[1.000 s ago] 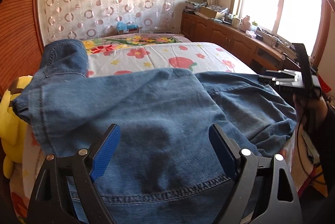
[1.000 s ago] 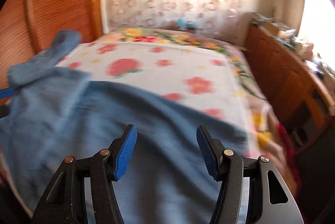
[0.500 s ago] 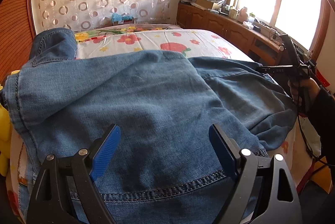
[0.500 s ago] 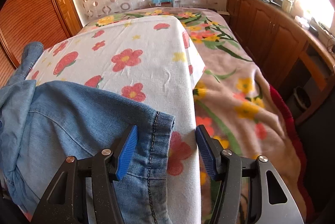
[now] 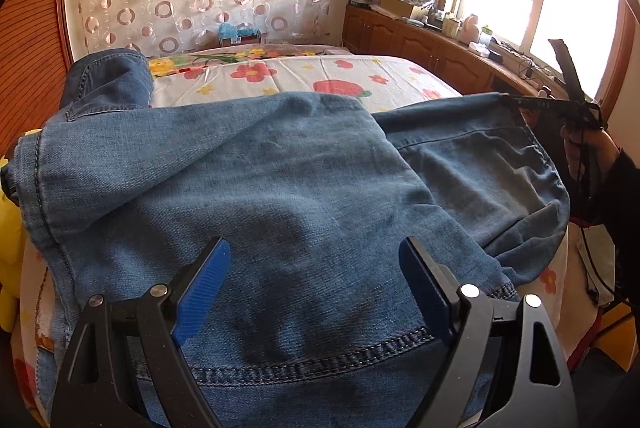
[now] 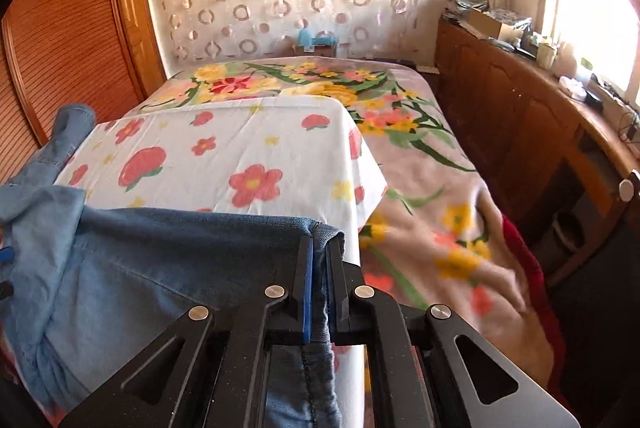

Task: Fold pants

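Blue denim pants [image 5: 280, 188] lie spread across the near end of the bed, one leg bunched at the far left [image 5: 108, 76]. My left gripper [image 5: 314, 248] hovers open over the seat of the pants, with denim below its blue pads and nothing pinched. My right gripper [image 6: 319, 248] is closing tight on the corner of a leg hem [image 6: 324, 230], and its pads press on the denim. From the left wrist view, that gripper [image 5: 516, 100] is seen edge-on at the right, held by a hand [image 5: 588, 148], with the hem pulled taut.
A white floral sheet [image 6: 240, 148] covers the bed over a pink flowered blanket [image 6: 432, 196]. Wooden cabinets [image 6: 520, 116] with clutter run under the window at right. A ribbed wooden door [image 6: 60, 48] stands at left. A yellow plush toy [image 5: 8, 248] sits by the bed's left edge.
The right gripper's jaws, open around the hem corner half a second ago, have shut on it and the hem now stands raised. The left gripper stays open in place.
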